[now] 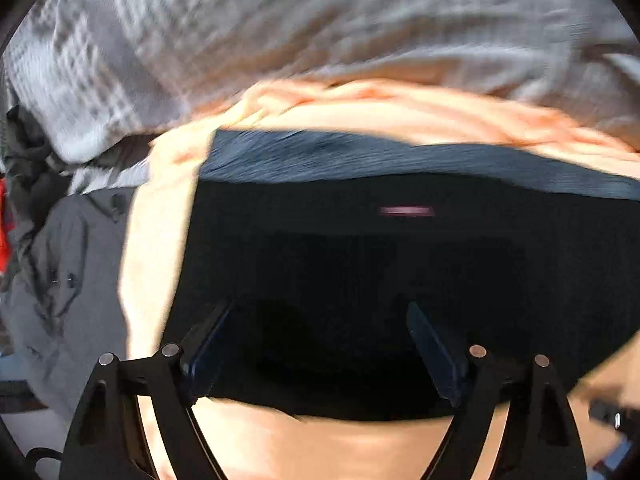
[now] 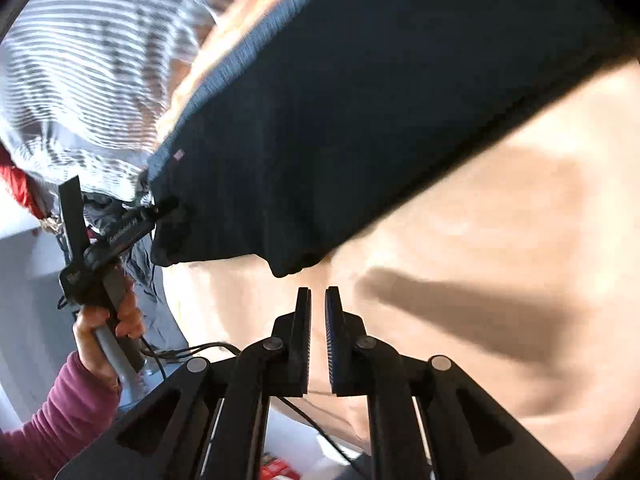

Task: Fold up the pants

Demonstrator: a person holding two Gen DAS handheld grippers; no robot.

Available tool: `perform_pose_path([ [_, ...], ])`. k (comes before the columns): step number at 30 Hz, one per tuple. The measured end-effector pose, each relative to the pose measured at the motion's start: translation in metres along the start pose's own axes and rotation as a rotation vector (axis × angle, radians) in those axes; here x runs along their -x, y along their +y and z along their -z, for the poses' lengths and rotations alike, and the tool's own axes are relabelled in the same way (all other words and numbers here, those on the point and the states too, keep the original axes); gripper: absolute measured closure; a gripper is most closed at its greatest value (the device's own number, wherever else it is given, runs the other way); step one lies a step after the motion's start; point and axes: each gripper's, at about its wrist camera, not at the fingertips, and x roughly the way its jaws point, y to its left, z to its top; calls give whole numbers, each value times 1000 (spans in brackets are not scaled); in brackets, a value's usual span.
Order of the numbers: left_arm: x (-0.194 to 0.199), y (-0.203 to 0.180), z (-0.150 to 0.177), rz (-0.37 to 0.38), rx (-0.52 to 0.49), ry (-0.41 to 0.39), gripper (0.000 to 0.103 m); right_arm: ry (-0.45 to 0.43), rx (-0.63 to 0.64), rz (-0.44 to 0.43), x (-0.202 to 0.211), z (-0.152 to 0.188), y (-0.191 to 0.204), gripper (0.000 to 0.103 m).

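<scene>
The left wrist view looks forward along its own fingers, very close to the dark pants [image 1: 360,260], which fill the middle of the frame; peach bedding [image 1: 360,108] and a striped cloth [image 1: 280,20] lie beyond. The right wrist view sits farther back and off to the side, looking across the same pants [image 2: 360,120] on the peach bedding [image 2: 500,220]. It also catches the left hand-held gripper [image 2: 158,208] at the pants' edge. Both views share pants, bedding and striped cloth [image 2: 80,60].
</scene>
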Motion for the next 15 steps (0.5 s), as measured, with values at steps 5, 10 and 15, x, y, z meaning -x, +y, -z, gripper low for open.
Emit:
perform_pose_path([
  [5, 2, -80, 16, 93, -75, 7, 16, -176, 101, 142, 45, -55, -3, 67],
  [10, -32, -131, 40, -54, -214, -19, 12, -267, 53, 269, 79, -84, -47, 47],
  [15, -23, -125, 37, -82, -203, 80, 13, -338, -180, 160, 141, -62, -110, 40],
])
